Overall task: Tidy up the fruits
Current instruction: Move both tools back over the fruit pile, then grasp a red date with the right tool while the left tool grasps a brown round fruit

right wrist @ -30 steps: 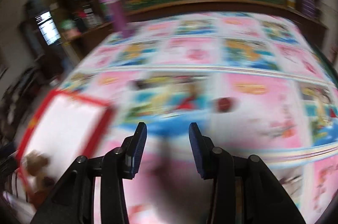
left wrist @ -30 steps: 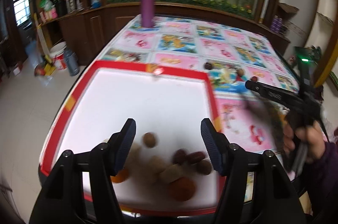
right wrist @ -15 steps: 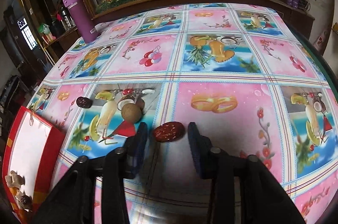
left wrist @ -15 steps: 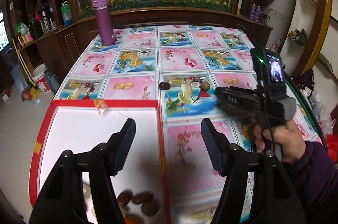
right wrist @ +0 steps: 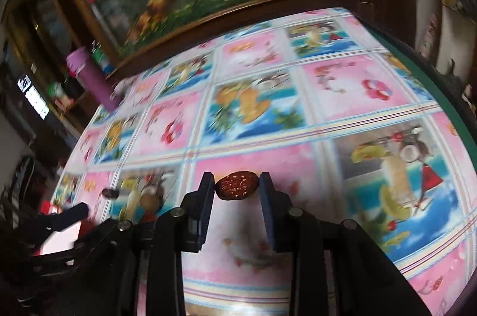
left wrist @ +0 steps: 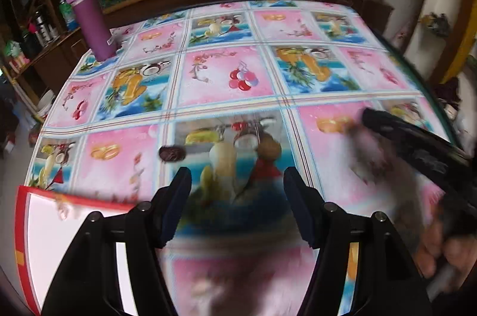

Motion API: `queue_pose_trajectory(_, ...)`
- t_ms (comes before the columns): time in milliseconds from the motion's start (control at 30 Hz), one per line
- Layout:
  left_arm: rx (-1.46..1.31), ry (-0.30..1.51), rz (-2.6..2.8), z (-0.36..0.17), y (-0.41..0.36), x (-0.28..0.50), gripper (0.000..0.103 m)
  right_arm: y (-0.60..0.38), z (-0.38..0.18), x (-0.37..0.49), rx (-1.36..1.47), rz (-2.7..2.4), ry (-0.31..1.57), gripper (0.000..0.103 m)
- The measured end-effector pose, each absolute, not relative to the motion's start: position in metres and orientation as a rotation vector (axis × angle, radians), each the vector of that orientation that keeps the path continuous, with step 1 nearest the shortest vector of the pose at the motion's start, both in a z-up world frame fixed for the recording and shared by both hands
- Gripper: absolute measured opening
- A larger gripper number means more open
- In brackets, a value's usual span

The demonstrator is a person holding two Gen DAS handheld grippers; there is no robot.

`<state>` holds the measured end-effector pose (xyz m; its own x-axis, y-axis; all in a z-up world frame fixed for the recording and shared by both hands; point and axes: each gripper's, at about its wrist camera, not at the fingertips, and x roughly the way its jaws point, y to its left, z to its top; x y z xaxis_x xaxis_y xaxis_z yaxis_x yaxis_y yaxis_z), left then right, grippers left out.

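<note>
Red date (right wrist: 237,186) lies crosswise between the right gripper (right wrist: 237,181) tips, its long axis running pad to pad, both pads pressing its ends above the tablecloth (right wrist: 342,95). On the cloth, a darker date (left wrist: 171,153) and a round brown fruit (left wrist: 269,148) lie ahead of the left gripper (left wrist: 235,181), whose jaws stand apart, empty.

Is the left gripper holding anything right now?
No: the left gripper stands open and empty above the patterned tablecloth, with the dark wrinkled date and round brown nut lying ahead of it.
</note>
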<state>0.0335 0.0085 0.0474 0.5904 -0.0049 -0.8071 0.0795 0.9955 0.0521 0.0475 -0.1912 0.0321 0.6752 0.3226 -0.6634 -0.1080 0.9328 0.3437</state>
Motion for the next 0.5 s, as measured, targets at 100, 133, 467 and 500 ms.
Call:
queue_pose_trajectory(100, 0.063, 0.955, -0.035, 0.039, -0.003, 0.055, 0.065, -0.2, 0.034, 0.049, 0.34, 0.249, 0.795, 0.03)
queue_pose_trajectory(133, 0.06, 0.956, -0.032, 0.038, -0.006, 0.059, 0.065, -0.201, 0.034, 0.049, 0.353, 0.256, 0.801, 0.03)
queue_pose_trajectory(467, 0.072, 0.972, -0.02, 0.019, -0.017, 0.07, 0.058, -0.196, 0.033, 0.049, 0.361, 0.285, 0.815, 0.03)
queue_pose_trajectory(500, 0.074, 0.974, -0.019, 0.018, -0.017, 0.07, 0.058, -0.195, 0.033, 0.049, 0.359, 0.282, 0.814, 0.03)
